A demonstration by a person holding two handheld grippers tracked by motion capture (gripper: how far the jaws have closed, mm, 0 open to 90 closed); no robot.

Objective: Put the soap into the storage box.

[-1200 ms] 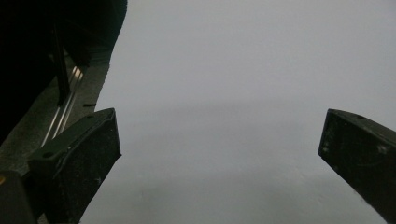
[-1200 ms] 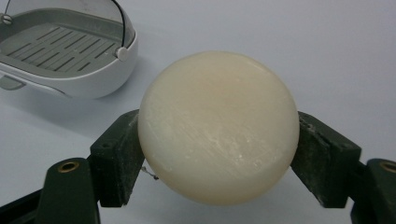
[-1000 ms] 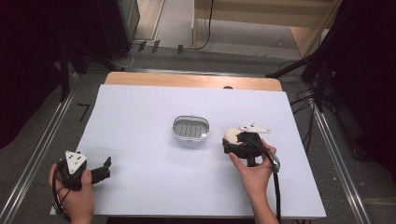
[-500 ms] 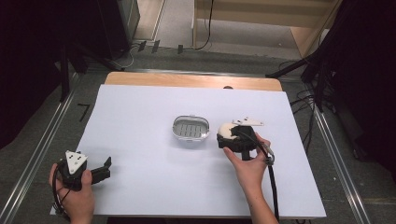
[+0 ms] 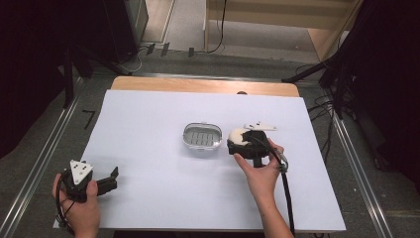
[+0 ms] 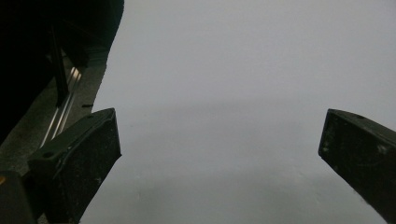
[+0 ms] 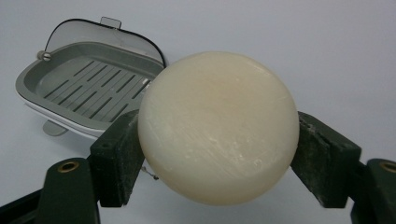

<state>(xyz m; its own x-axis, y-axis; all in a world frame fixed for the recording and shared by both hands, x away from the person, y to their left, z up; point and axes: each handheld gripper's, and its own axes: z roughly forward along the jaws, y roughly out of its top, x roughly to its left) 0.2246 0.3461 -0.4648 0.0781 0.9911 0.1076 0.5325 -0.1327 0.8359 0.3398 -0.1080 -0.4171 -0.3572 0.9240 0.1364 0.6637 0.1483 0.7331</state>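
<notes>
A round cream soap bar (image 7: 218, 126) is clamped between the two black jaws of my right gripper (image 7: 219, 154). In the high view the soap bar (image 5: 238, 135) and right gripper (image 5: 237, 141) hang just right of a grey slatted soap dish (image 5: 202, 136) at mid-table. The soap dish (image 7: 88, 88) lies empty to the upper left in the right gripper view, its lid folded back. My left gripper (image 5: 113, 179) rests near the table's front left corner, jaws wide apart with nothing between them; its fingers (image 6: 79, 158) frame bare white tabletop.
The white table sheet (image 5: 148, 114) covers a wooden tabletop (image 5: 198, 85). Metal rails (image 5: 44, 163) run along both sides. A black cable (image 5: 286, 193) trails from the right gripper along the forearm. Dark stands and cables lie on the floor beyond the table.
My right gripper has carried the soap a little to the left, closer to the soap dish. The left gripper has stayed put.
</notes>
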